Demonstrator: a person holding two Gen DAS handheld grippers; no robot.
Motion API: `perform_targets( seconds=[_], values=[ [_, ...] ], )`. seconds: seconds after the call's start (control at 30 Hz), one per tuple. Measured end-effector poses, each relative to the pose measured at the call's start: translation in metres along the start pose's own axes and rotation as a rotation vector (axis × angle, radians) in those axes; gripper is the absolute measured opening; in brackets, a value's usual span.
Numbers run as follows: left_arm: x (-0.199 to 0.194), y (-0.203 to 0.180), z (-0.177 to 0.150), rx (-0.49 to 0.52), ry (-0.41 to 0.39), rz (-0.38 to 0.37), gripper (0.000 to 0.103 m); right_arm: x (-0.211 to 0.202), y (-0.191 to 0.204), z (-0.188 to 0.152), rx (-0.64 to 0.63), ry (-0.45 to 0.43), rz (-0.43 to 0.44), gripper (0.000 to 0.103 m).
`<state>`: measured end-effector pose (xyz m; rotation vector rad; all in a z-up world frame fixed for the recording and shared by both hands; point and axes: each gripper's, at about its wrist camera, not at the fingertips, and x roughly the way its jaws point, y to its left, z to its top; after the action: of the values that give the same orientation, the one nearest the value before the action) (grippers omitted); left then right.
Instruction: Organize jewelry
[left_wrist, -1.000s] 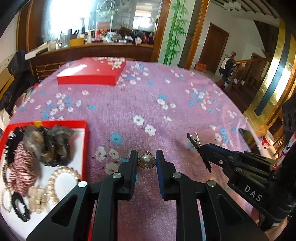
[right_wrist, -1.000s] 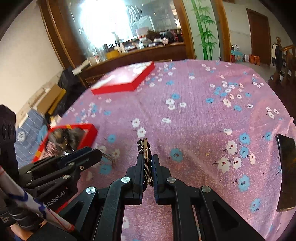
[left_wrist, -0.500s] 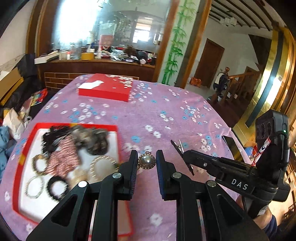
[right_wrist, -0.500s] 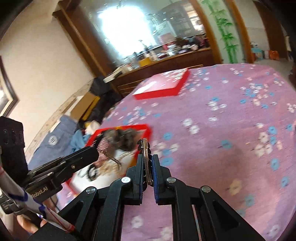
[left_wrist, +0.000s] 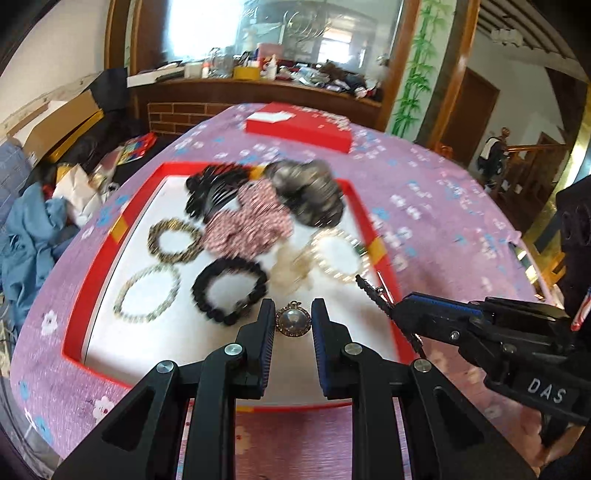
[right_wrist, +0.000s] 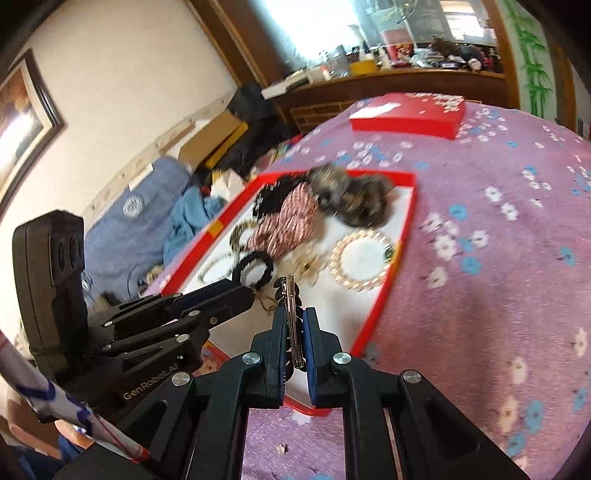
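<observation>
The left gripper has its jaws drawn in to a narrow gap and clamped on a round pendant, a pearly dome in a gold beaded rim, pinched at both sides. It hangs over the near end of the red tray, above bare white lining. The right gripper has its jaws nearly together, gripping a slim metal hair clip edge-on; the toothed tip of the clip stands out past the fingertips, over the tray's near right portion.

The tray lies on the table, which is covered with a purple flowered cloth. The tray's raised red rim bounds it on all sides. Open white lining remains along the near edge and the near left corner; the far half is crowded. To the right of the tray the cloth is clear up to the table edge.

Contents of the tray, counted:
- Four bead bracelets: one black, one dark gold, one pale, one pearl.
- One red-and-white patterned scrunchie.
- One black claw clip.
- One mottled brown claw clip; motion blur hides whether it is more than one piece.
- One pale translucent piece, too blurred to name.

One closed red box sits at the far side of the table, well apart from the tray.
</observation>
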<state>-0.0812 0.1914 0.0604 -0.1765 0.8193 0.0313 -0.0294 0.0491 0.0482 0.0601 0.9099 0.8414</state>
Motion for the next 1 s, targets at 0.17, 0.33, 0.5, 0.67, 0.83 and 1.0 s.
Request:
perform_targets(
  seconds=[0.17, 0.33, 0.5, 0.67, 0.83, 1.0],
  values=[
    [0.014, 0.007, -0.010, -0.007, 0.036, 0.021, 0.019, 0.020, 0.001, 0.000, -0.029, 0.026, -0.059, 0.010],
    [0.021, 0.010, -0.015, -0.005, 0.055, 0.045, 0.019, 0.030, 0.001, -0.001, -0.040, 0.039, -0.084, 0.010],
    [0.028, 0.008, -0.018, 0.005, 0.059, 0.068, 0.019, 0.033, -0.002, -0.002, -0.037, 0.045, -0.091, 0.011],
    [0.028, 0.002, -0.024, 0.029, 0.033, 0.109, 0.019, 0.038, -0.003, -0.005, -0.043, 0.056, -0.103, 0.011],
    [0.027, 0.003, -0.023, 0.022, 0.029, 0.107, 0.019, 0.041, -0.007, -0.006, -0.042, 0.062, -0.113, 0.011],
    [0.027, 0.004, -0.023, 0.020, 0.027, 0.109, 0.019, 0.042, -0.008, -0.006, -0.045, 0.061, -0.115, 0.013]
  ],
)
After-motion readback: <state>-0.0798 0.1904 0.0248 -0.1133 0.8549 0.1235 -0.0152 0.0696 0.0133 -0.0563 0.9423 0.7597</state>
